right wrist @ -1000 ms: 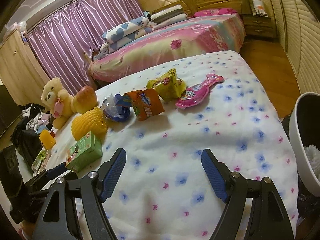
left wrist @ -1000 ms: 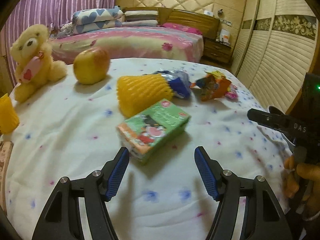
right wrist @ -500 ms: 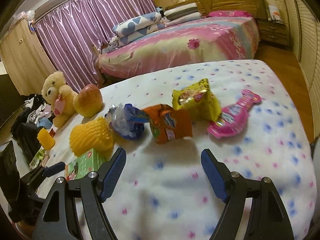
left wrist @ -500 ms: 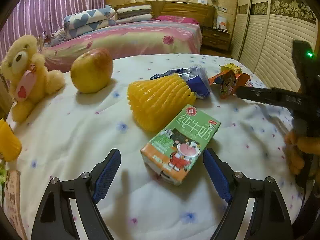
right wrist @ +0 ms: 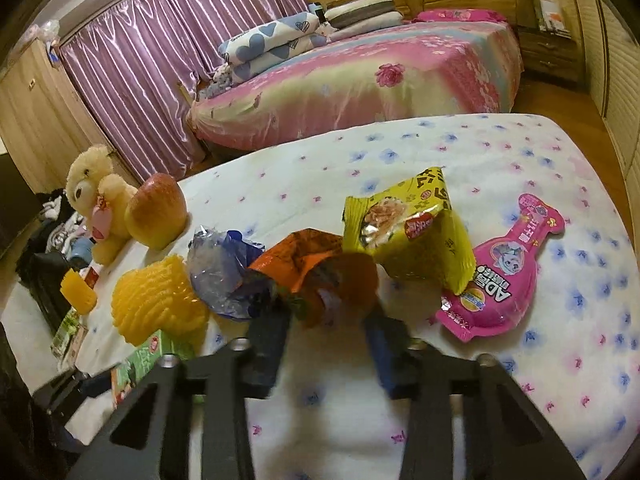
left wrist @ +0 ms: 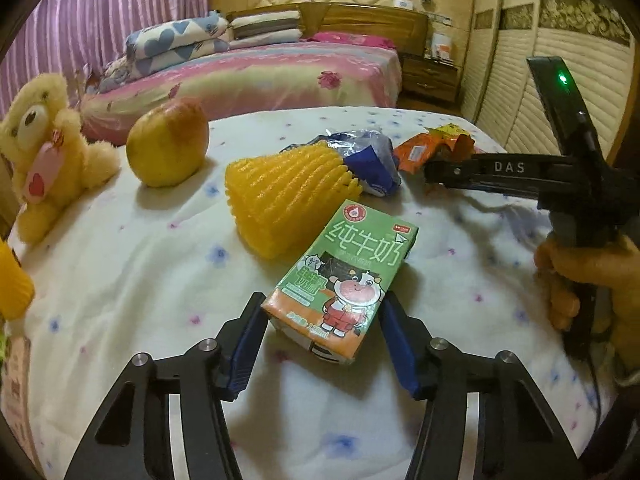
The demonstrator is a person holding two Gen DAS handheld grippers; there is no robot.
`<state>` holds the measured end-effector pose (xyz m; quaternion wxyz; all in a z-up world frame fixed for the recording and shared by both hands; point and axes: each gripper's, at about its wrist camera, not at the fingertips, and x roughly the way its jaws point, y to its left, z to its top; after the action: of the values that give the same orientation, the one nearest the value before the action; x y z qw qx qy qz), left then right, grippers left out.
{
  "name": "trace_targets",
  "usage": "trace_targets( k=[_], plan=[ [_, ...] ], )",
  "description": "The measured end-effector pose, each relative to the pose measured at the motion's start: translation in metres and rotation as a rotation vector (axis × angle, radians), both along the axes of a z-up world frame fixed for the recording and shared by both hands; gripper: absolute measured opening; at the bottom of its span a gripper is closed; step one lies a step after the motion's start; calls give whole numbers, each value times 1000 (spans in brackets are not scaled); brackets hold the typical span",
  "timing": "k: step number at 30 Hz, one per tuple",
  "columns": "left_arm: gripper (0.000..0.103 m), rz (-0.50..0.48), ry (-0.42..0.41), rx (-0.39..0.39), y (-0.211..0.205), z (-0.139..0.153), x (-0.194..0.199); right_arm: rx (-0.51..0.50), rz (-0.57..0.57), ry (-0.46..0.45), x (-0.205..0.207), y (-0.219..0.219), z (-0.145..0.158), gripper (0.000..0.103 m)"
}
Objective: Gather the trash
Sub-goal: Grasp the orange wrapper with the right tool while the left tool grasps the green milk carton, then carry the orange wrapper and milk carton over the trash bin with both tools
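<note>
A green and orange milk carton (left wrist: 344, 280) lies on the flowered bedspread (left wrist: 140, 264). My left gripper (left wrist: 320, 332) is open, its blue pads either side of the carton's near end. My right gripper (right wrist: 328, 332) is open around an orange snack wrapper (right wrist: 320, 276), pads beside it; it also shows in the left wrist view (left wrist: 496, 170), the wrapper (left wrist: 424, 148) at its tip. A blue wrapper (right wrist: 224, 276), a yellow packet (right wrist: 408, 232) and a pink packet (right wrist: 500, 280) lie near.
A yellow foam fruit net (left wrist: 280, 196), an apple (left wrist: 168, 144) and a teddy bear (left wrist: 44, 148) sit on the bedspread. A pink bed (left wrist: 260, 76) stands behind, wardrobe doors (left wrist: 532, 92) on the right. The bedspread's right edge drops to a wooden floor (right wrist: 576, 108).
Both grippers have moved forward and narrowed. The left now straddles the milk carton's near end. The right has reached the orange wrapper, which now sits between its pads.
</note>
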<state>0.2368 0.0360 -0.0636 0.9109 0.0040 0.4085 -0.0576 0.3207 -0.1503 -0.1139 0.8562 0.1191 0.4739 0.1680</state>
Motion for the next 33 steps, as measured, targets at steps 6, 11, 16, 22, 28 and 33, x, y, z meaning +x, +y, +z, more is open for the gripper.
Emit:
trace_targets(
  k=[6,11,16,22,28,33],
  plan=[
    [55,62,-4,-70,-10,3,-5,26,2,-3,-14,-11,5,12],
    [55,47,-14,-86,-27,5,-8,44,-3,-9,-39,-29,14,12],
    [55,30,-16,-96,-41,7,-11,57,-28,-20,-67,-53,25,11],
    [55,3,-17,-106,-57,11,-14,68,-81,-26,-95,-83,32,11],
    [55,-39,-24,-107,-82,17,-15,72,-130,-29,-119,-107,35,11],
    [55,-77,-25,-114,-107,19,-14,71,-180,-42,-134,-130,41,11]
  ],
)
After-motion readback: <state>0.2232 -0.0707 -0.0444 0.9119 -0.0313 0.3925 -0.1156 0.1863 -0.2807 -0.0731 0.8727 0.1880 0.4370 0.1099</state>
